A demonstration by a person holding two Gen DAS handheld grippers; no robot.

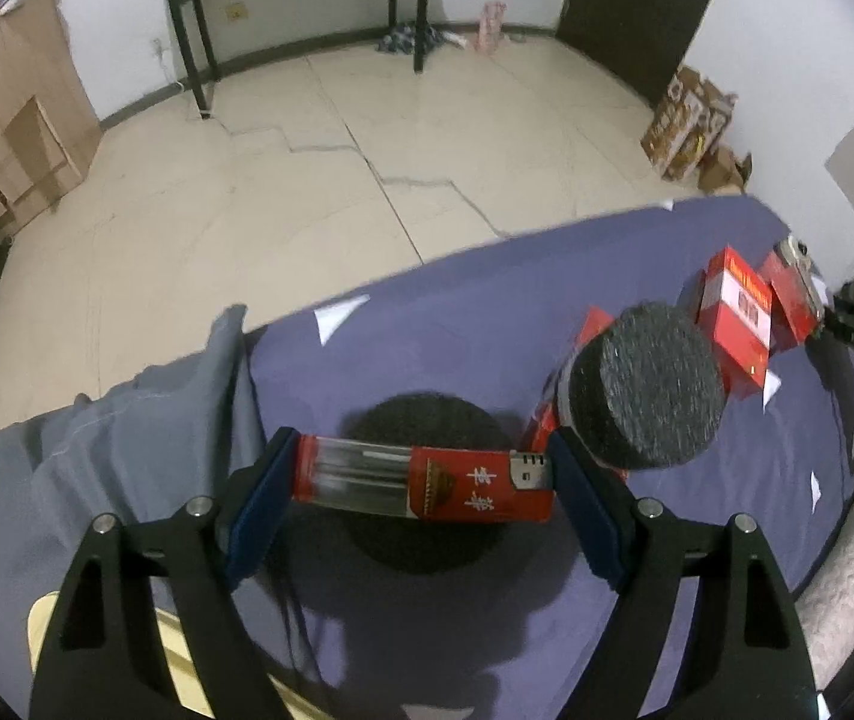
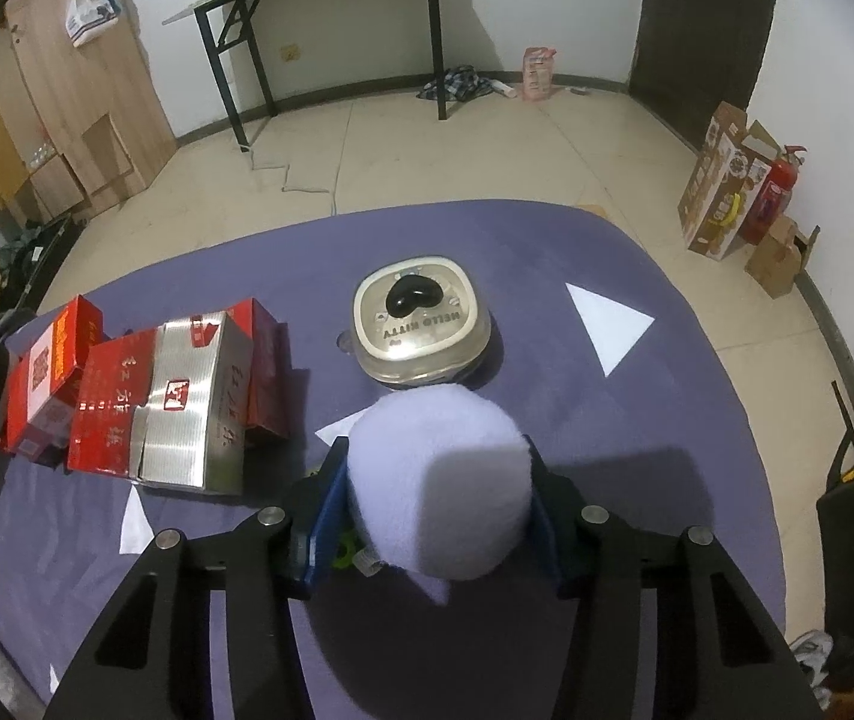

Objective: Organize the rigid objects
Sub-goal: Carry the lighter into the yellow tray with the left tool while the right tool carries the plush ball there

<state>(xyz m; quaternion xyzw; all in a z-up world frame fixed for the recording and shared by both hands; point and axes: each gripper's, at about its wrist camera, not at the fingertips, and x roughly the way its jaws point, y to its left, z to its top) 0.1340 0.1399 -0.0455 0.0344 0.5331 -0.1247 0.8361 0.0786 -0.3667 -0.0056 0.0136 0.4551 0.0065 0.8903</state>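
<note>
In the left wrist view my left gripper point(image 1: 420, 489) is shut on a red lighter point(image 1: 423, 486), held crosswise end to end between the blue pads above a dark round felt pad point(image 1: 427, 414). A dark grey felt cylinder point(image 1: 646, 387) stands just right of it on the purple cloth point(image 1: 427, 336). In the right wrist view my right gripper point(image 2: 436, 504) is shut on a pale lilac felt cylinder point(image 2: 439, 480), pads pressing its sides. Beyond it lies a beige lidded box point(image 2: 420, 321) with a black knob.
Red and silver cartons point(image 2: 156, 396) are piled at the left of the cloth; the same red cartons point(image 1: 739, 318) show far right in the left view. White paper triangles point(image 2: 607, 324) lie on the cloth. The cloth's far edge drops to a tiled floor point(image 1: 306, 180).
</note>
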